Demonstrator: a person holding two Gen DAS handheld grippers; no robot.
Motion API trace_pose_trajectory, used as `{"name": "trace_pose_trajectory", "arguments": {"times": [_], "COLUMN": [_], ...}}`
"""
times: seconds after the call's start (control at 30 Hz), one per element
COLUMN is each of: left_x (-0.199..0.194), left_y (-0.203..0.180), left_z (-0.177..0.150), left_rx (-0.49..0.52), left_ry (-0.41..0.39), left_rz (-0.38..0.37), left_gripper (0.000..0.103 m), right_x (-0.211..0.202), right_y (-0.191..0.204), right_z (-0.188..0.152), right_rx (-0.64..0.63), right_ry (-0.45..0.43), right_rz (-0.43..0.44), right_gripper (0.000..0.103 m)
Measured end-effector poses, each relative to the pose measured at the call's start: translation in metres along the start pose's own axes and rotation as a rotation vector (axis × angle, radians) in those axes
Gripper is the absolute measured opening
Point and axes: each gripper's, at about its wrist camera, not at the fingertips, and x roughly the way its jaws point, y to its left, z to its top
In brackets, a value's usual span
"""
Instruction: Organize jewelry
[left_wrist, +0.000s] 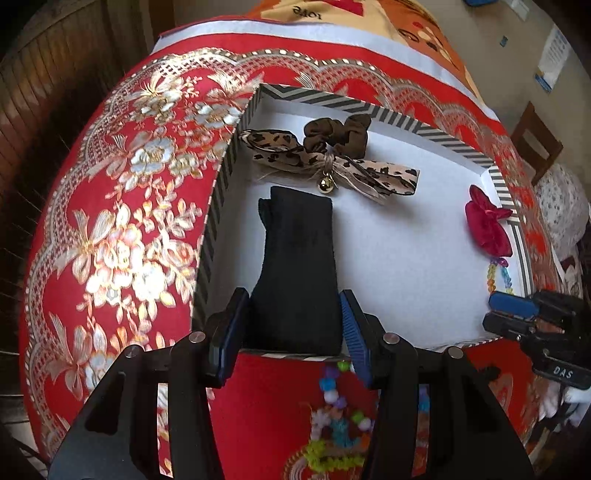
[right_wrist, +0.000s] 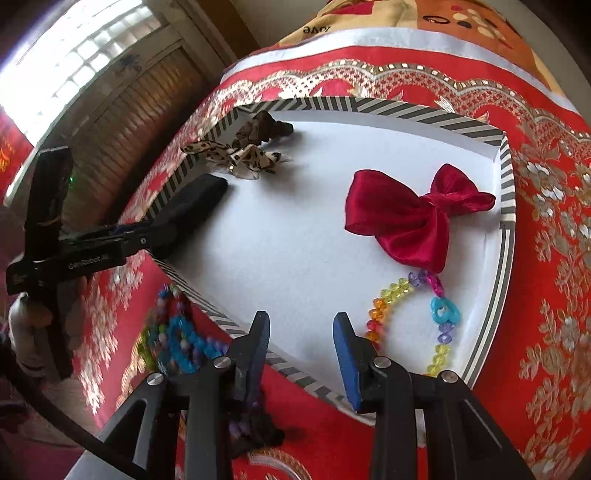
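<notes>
The left tool (left_wrist: 295, 317) is clenched on a black folded cloth piece (left_wrist: 295, 258), which reaches over the near wall into the striped-rim box (left_wrist: 369, 105). The right tool (right_wrist: 301, 332) stands released over the box's near edge, nothing between its pads. Inside the white-floored box lie a leopard-print bow with a bell (left_wrist: 325, 162), a brown scrunchie (left_wrist: 340, 134), a red satin bow (right_wrist: 406, 218) and a rainbow bead chain (right_wrist: 439, 314). More coloured beads (right_wrist: 177, 339) lie outside on the red floral cloth (left_wrist: 122, 221).

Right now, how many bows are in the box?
2: the red bow by the box's right wall, the leopard bow at the far left beside the brown scrunchie.
</notes>
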Motion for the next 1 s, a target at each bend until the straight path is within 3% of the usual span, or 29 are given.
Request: {"name": "trace_pose_trajectory", "arguments": {"times": [0.17, 0.27, 0.63, 0.83, 1.0], "left_x": [-0.008, -0.014, -0.054, -0.063, -0.056], "left_y": [0.003, 0.003, 0.006, 0.009, 0.010], "left_z": [-0.014, -0.017, -0.026, -0.048, -0.068], "left_rx": [-0.008, -0.006, 0.029, 0.053, 0.067], "left_ry": [-0.002, -0.021, -0.083, -0.064, -0.016], "left_rz": [-0.013, 0.002, 0.060, -0.003, -0.051], "left_gripper": [0.049, 0.049, 0.049, 0.049, 0.049], "right_x": [0.001, -0.003, -0.061, -0.073, -0.052], "right_y": [-0.001, 0.002, 0.051, 0.070, 0.065], "right_z": [-0.014, -0.016, -0.039, -0.073, -0.099], "right_rx": [0.009, 0.000, -0.025, -0.032, 0.010], "right_ry": [0.020, -0.001, -0.184, -0.175, -0.125], "right_rz": [-0.002, -0.045, -0.068, -0.056, -0.077], "right_gripper": [0.034, 0.034, 0.039, 0.038, 0.037]}}
